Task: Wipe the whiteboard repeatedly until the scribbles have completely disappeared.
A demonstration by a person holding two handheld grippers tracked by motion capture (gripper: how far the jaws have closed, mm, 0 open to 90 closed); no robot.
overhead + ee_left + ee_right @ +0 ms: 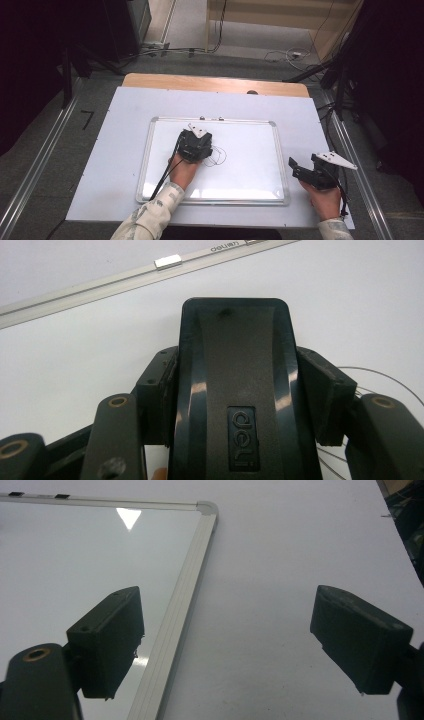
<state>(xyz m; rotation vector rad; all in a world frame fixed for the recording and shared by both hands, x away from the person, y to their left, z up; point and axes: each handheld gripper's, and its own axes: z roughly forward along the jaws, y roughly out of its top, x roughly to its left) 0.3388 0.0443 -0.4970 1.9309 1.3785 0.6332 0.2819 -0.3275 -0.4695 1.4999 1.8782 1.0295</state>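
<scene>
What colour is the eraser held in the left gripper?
Black eraser, clearest in the left gripper view.

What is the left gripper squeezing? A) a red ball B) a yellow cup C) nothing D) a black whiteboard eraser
D: in the left gripper view, the left gripper has its jaws clamped on the sides of a black plastic whiteboard eraser, over the white aluminium-framed whiteboard.

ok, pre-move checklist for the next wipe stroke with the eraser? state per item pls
1. Left gripper shut on eraser: ok, pads press both its sides.
2. Eraser over the whiteboard: ok.
3. Eraser flat on the board: cannot tell.
4. Scribble beside the eraser, unwiped: ok, target remains.
5. Right gripper out of the stroke path: ok, open, at the board's right edge.
6. Board held against sliding: not ok, nothing holds it.
</scene>
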